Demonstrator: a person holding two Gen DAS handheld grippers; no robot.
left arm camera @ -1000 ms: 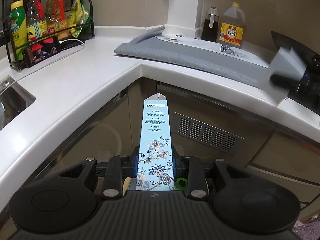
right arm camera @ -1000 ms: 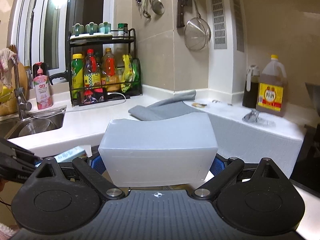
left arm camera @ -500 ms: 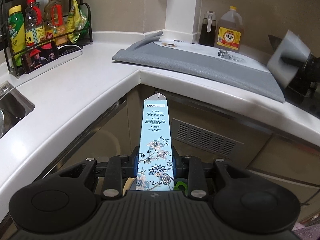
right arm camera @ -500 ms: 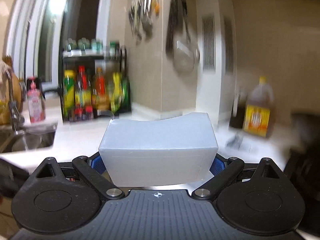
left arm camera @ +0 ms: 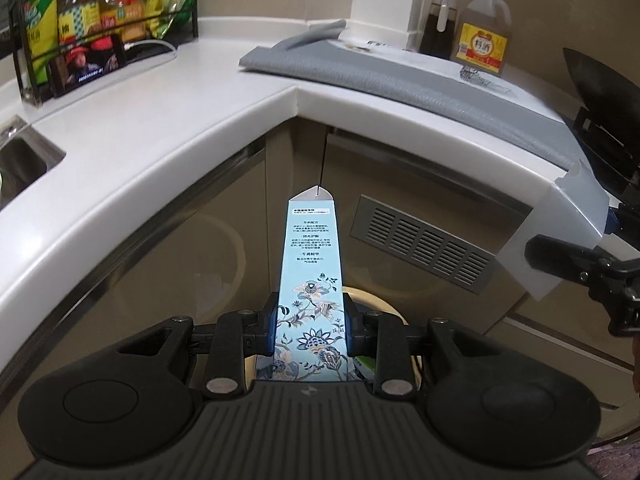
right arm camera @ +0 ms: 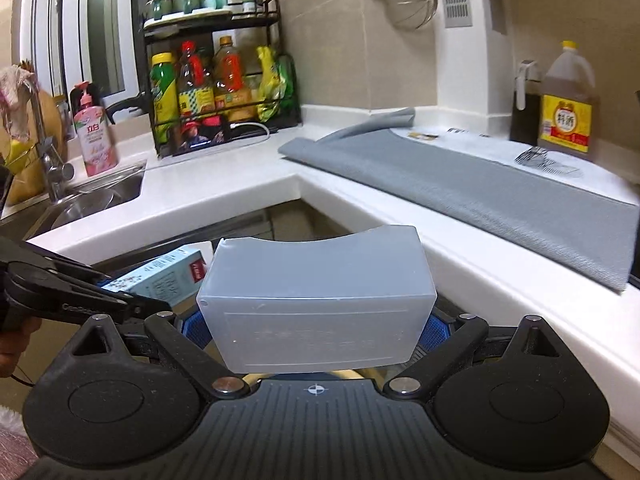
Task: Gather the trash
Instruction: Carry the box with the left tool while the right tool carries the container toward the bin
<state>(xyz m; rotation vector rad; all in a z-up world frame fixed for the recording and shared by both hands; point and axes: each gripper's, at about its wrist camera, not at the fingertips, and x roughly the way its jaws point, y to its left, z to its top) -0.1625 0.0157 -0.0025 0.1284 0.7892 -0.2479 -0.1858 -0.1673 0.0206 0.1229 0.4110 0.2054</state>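
Note:
My left gripper (left arm camera: 311,320) is shut on a long pale-blue floral carton (left arm camera: 310,256) that sticks out forward in front of the corner cabinet. Below it shows the round cream rim (left arm camera: 376,300) of a container. At the right of the left wrist view, my right gripper (left arm camera: 576,264) holds a translucent white plastic box (left arm camera: 556,232) below the counter edge. In the right wrist view that plastic box (right arm camera: 316,300) fills the right gripper (right arm camera: 314,328), blue pads pressed on both its sides. The left gripper (right arm camera: 80,300) and the carton (right arm camera: 160,280) lie just to its left.
An L-shaped white counter (left arm camera: 160,128) wraps the corner, with a grey mat (left arm camera: 400,76), a crumpled wrapper (left arm camera: 476,76) and a yellow-capped jug (left arm camera: 482,36) on it. A bottle rack (left arm camera: 100,20) and a sink (right arm camera: 96,196) are at the left. A dark wok (left arm camera: 596,84) is at the right.
Both grippers have sunk with their loads. The right gripper and plastic box dropped from above the counter to below its edge. The cream rim under the left gripper now shows more.

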